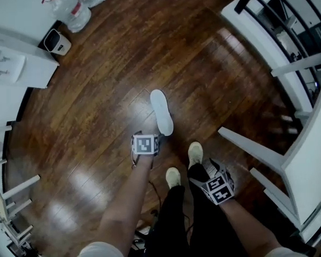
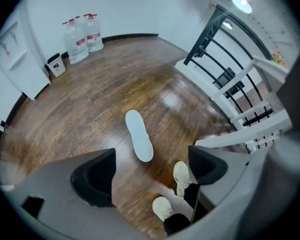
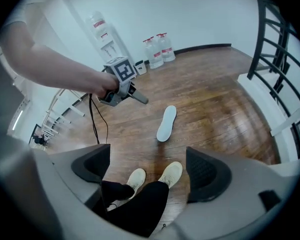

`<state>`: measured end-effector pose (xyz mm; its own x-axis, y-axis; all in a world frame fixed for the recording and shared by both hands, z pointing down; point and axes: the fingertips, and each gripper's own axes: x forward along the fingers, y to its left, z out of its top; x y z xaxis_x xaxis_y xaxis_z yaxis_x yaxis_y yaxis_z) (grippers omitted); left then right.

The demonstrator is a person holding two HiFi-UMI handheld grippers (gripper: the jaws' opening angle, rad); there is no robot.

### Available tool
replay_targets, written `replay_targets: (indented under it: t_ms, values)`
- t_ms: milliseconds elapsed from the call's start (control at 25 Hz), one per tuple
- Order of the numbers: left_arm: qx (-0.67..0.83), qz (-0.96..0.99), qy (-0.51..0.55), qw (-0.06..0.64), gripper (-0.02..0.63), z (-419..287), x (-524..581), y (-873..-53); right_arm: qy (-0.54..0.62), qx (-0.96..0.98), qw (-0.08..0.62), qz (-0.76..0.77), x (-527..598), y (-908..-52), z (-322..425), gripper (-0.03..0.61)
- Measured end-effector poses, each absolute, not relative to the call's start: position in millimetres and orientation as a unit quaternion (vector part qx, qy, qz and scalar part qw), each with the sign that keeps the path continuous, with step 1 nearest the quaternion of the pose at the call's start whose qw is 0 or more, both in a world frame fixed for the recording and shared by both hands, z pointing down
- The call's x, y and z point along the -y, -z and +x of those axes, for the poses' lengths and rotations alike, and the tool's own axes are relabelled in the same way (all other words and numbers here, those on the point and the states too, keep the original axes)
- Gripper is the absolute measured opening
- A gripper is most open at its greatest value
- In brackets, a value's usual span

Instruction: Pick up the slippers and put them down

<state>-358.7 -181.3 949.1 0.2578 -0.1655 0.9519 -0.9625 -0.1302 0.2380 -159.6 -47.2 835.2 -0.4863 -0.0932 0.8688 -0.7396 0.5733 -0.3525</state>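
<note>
One white slipper [image 1: 161,111] lies flat on the dark wooden floor, just ahead of the person's cream shoes [image 1: 195,154]. It also shows in the left gripper view [image 2: 139,135] and the right gripper view [image 3: 166,123]. My left gripper [image 1: 148,145] hangs high above the floor, beside the slipper's near end and pointing steeply down. Its jaws [image 2: 152,169] stand apart with only floor and shoes between them. My right gripper [image 1: 216,183] is held over the person's right leg. It too is open [image 3: 147,169] and holds nothing. No second slipper is in view.
Large water bottles [image 1: 75,4] and a small white bin [image 1: 57,42] stand by the far wall next to a white cabinet [image 1: 16,63]. A white stair edge with black railing [image 1: 267,42] runs along the right. White frame bars [image 1: 257,154] reach in near my right gripper.
</note>
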Motion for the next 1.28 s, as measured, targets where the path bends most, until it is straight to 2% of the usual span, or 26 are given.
replay_targets:
  t_ms: [280,680,920,1280]
  values:
    - [0.4,0.654,-0.434,0.474,0.448,-339,105,-762,-0.378,0.776,0.41,0.293,-2,-673,-137,0.486]
    - [0.333,0.763,-0.424,0.357,0.448,-269,35,-512,-0.334,0.77,0.338,0.426,-81,-457,-33,0.486]
    - [0.281,0.822,-0.401,0.292,0.448,-186,10,-426,-0.321,0.744,0.275,0.518,-129,-389,61,0.486]
    - [0.178,0.853,-0.417,0.258,0.448,-30,-52,-384,-0.324,0.695,0.221,0.602,-232,-332,200,0.486]
